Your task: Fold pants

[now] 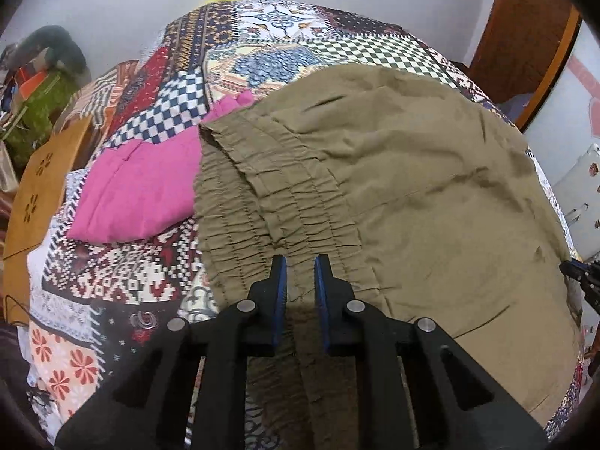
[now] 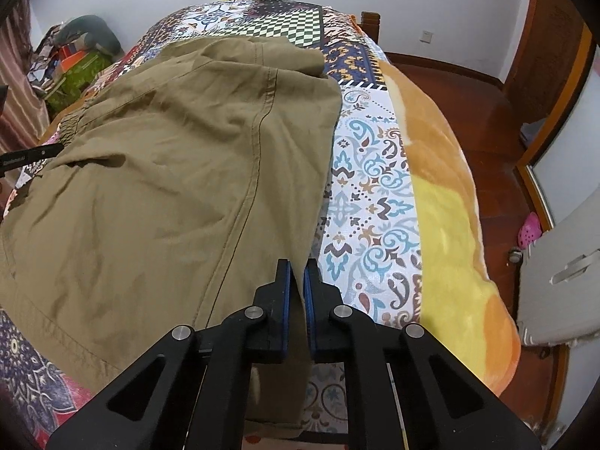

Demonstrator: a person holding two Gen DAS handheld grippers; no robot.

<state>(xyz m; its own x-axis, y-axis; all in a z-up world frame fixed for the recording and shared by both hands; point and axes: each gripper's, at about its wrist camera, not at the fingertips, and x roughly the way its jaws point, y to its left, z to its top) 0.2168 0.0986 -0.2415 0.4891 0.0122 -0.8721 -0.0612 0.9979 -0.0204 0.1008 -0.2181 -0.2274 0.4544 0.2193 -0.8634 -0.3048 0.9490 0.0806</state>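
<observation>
One pair of olive pants (image 1: 412, 195) lies spread on one patchwork bedspread (image 1: 180, 86). One folded pink garment (image 1: 138, 191) sits to its left. Two grippers are at the near edge, the left gripper (image 1: 300, 262) and the right gripper (image 2: 297, 265). One pink shoe (image 2: 529, 229) lies on the floor, far right.

The olive-green cloth pants (image 1: 431, 195) look thin, matt and crinkly, with a bunched waistband (image 1: 262, 206); the patchwork bed cover (image 2: 371, 187) is smooth printed cloth; the yellow-orange blanket (image 2: 450, 225) on the right looks fluffy; the far pink cloth (image 1: 138, 195) looks soft; the brown wooden door (image 2: 551, 37) shines.
</observation>
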